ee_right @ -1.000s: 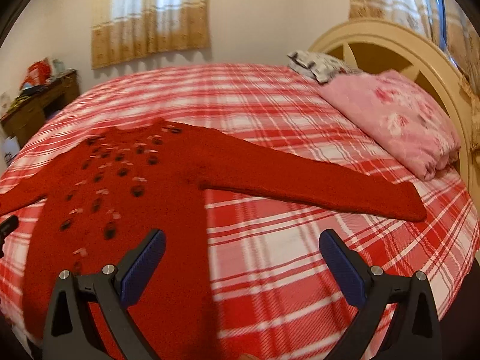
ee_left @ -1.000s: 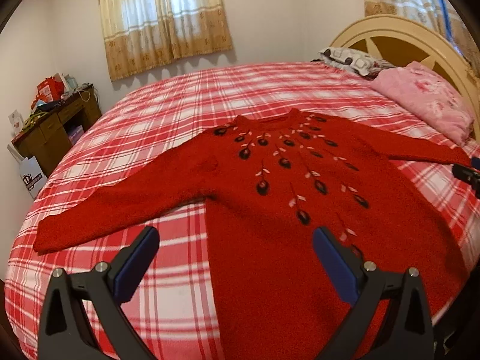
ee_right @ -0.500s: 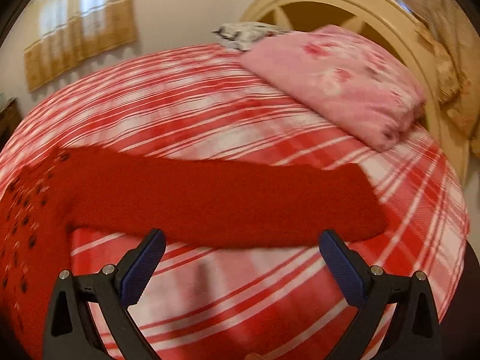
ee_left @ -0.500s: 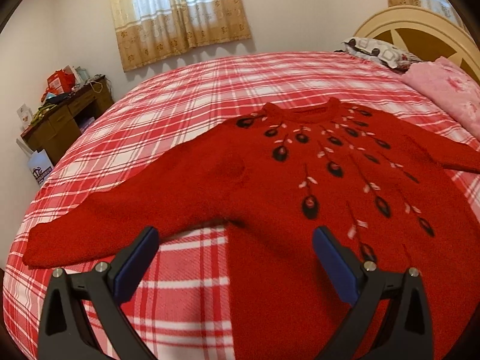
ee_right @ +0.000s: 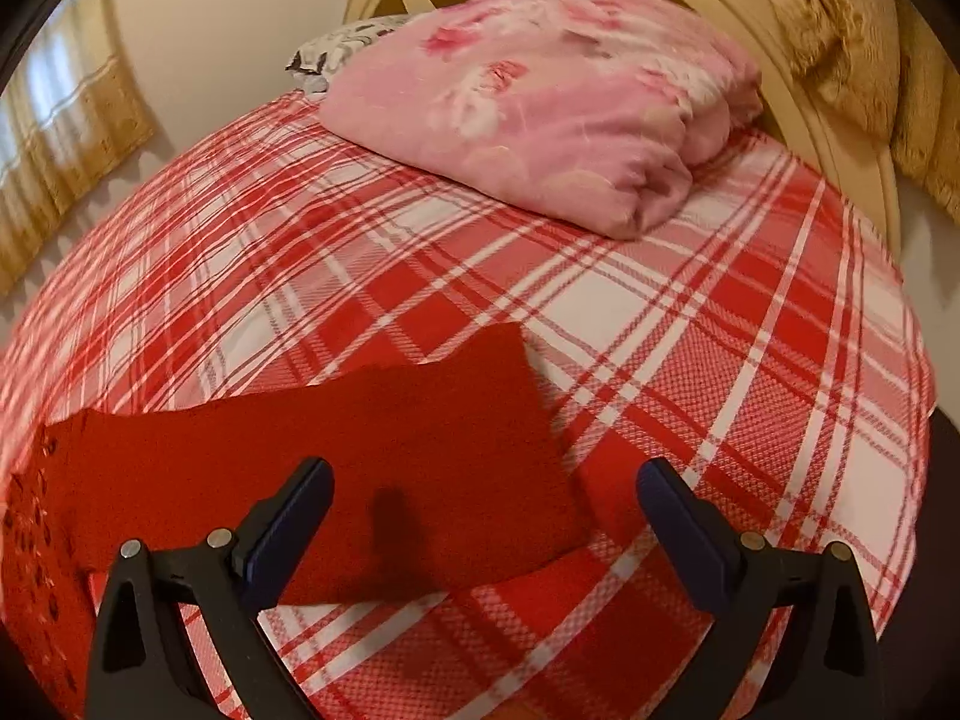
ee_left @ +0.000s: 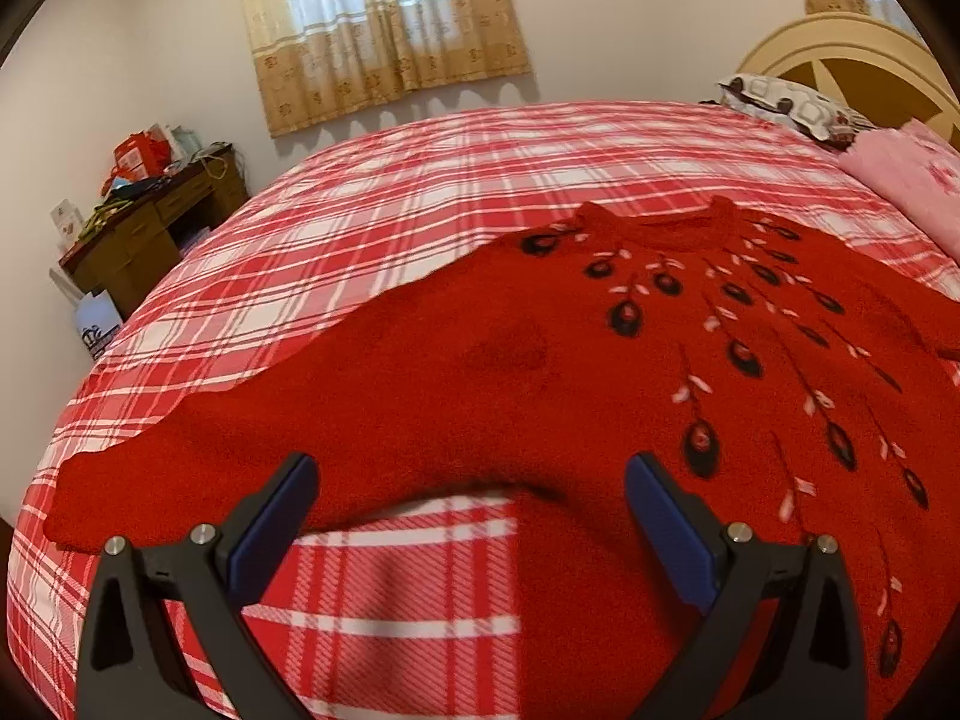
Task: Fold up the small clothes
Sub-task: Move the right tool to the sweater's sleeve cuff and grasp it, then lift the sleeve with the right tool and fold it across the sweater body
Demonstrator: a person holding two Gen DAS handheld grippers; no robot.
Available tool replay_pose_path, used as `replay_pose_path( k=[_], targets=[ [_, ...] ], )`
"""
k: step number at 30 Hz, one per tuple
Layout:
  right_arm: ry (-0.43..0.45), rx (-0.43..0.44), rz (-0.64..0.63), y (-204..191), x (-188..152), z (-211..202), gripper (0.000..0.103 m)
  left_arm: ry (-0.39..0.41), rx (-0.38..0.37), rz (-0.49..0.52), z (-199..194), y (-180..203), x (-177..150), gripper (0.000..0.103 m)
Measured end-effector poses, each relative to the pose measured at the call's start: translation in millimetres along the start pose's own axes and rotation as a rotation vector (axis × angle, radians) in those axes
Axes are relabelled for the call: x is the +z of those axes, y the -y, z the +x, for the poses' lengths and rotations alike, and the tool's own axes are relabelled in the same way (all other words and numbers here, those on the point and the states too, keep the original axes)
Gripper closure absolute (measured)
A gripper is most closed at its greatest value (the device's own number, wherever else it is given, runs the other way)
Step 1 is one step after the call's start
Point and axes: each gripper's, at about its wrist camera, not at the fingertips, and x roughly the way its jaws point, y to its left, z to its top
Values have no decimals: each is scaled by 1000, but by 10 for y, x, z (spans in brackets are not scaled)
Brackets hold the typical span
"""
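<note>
- Red knitted sweater (ee_left: pixel 540 372) lies spread flat, front up, on the bed's red-and-white plaid cover (ee_left: pixel 420 180), its neckline toward the far side and dark teardrop motifs with pale flecks fanning down the chest.
- Left tool (ee_left: pixel 471 516) hovers low over the sweater where one sleeve meets the body; its blue-padded jaws are spread wide and hold nothing (a patch of plaid shows between them).
- That sleeve runs out to the left edge of the bed, its cuff lying flat.
- Right tool (ee_right: pixel 483 516) hangs over the other sleeve (ee_right: pixel 336 468) near its cuff end, jaws likewise spread wide with nothing between them; its left finger is above the knit, its right finger above bare plaid cover (ee_right: pixel 750 360).
- Pink floral folded quilt (ee_right: pixel 540 96) sits by the cream headboard (ee_right: pixel 828 138), well apart from the cuff, with a patterned pillow (ee_left: pixel 786 102) just beside it.
- Brown wooden desk (ee_left: pixel 156 222), piled with clutter, stands against the wall under a beige curtain (ee_left: pixel 384 30).
</note>
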Motion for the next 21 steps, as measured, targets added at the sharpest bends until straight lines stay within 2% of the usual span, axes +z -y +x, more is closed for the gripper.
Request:
replay_pose_path(
  k=[2, 4, 6, 7, 8, 9, 10, 15, 21],
  targets=[
    [-12, 0, 8, 29, 7, 49, 12, 0, 17, -10, 19, -53, 7, 0],
    [-10, -9, -17, -7, 4, 60, 14, 5, 32, -18, 28, -109, 5, 0],
    [-18, 7, -48, -66, 1, 68, 29, 4, 42, -24, 41, -147, 3, 0],
    [-22, 12, -75, -120, -3, 75, 33, 4, 46, -27, 49, -169, 0, 0],
    [-23, 9, -97, -160, -7, 82, 44, 2, 49, -30, 59, -192, 0, 0],
    [-22, 13, -115, -187, -7, 87, 65, 2, 55, -33, 68, -220, 0, 0],
    [-25, 30, -128, -206, -7, 94, 75, 2, 63, -39, 79, -246, 2, 0],
    [-24, 97, -110, -197, 7, 80, 89, 4, 67, -62, 80, -351, -10, 0],
    [4, 190, -98, -327, 33, -89, 92, 5, 100, -69, 89, -470, -49, 0]
  ],
)
